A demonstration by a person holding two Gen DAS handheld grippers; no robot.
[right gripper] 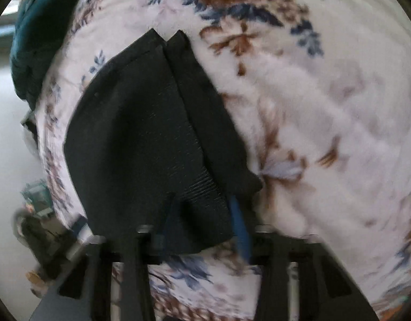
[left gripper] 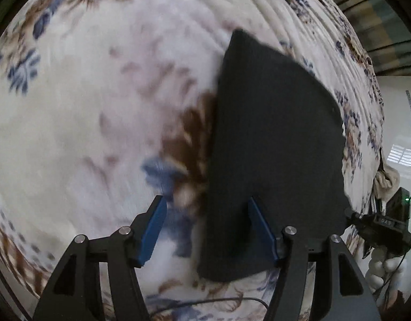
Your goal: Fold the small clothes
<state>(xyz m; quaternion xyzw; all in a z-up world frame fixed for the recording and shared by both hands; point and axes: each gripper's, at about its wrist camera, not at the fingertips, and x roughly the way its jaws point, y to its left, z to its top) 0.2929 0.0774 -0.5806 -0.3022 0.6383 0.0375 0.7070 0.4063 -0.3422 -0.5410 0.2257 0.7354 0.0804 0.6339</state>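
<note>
Your right gripper [right gripper: 205, 214] pinches the soft, light black cloth [right gripper: 141, 139] by its edge; your left gripper [left gripper: 205, 230] gapes empty.

Left gripper [left gripper: 205, 227] tipped steeply down, blue pads [left gripper: 153, 230] apart, jaws open, nothing pinched between them, though the right-hand pad lies against dark cloth. Right gripper [right gripper: 205, 214] also tipped steeply down, jaws squeezed tight together on the dark cloth [right gripper: 141, 139], one blue pad [right gripper: 240, 230] peeking out beside the fold.
</note>
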